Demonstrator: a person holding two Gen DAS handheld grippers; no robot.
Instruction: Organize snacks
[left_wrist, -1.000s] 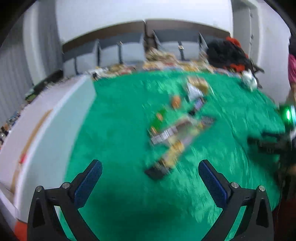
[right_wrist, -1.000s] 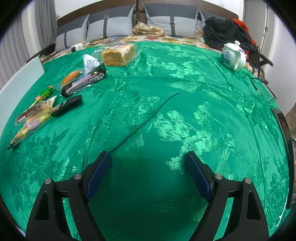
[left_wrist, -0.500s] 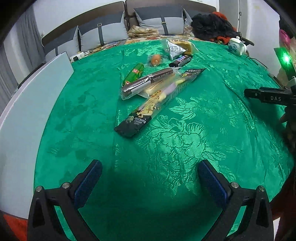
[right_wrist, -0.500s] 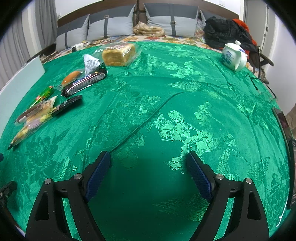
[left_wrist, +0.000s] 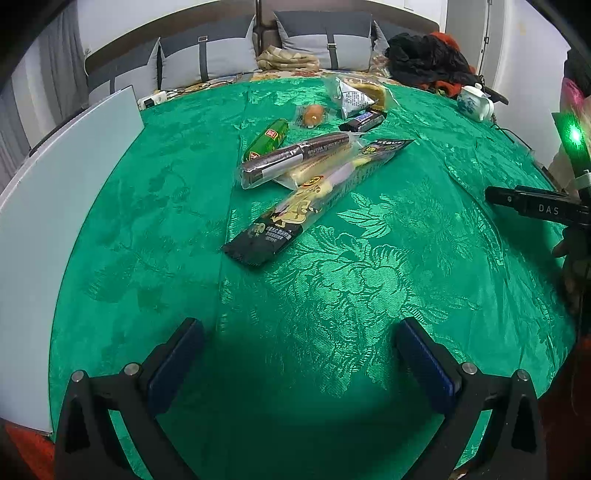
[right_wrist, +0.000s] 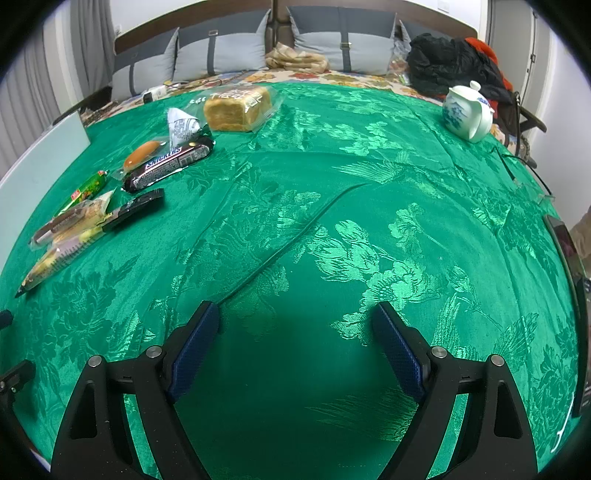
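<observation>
Green brocade cloth (right_wrist: 369, 192) over the surface, grey cushions behind. Snacks clustered at far left: long black-and-yellow packet (left_wrist: 314, 199), clear-wrapped dark bar (left_wrist: 295, 158) lying across it, green sausage stick (left_wrist: 267, 138), Snickers bar (right_wrist: 168, 166), small orange bun (right_wrist: 142, 154), loaf in clear bag (right_wrist: 238, 107). White teapot (right_wrist: 467, 110) far right. Left gripper (left_wrist: 299, 358) and right gripper (right_wrist: 295, 339) both spread wide, empty, hovering above bare cloth.

Wrapped snacks (left_wrist: 317, 173), perhaps seven, clustered loosely
</observation>
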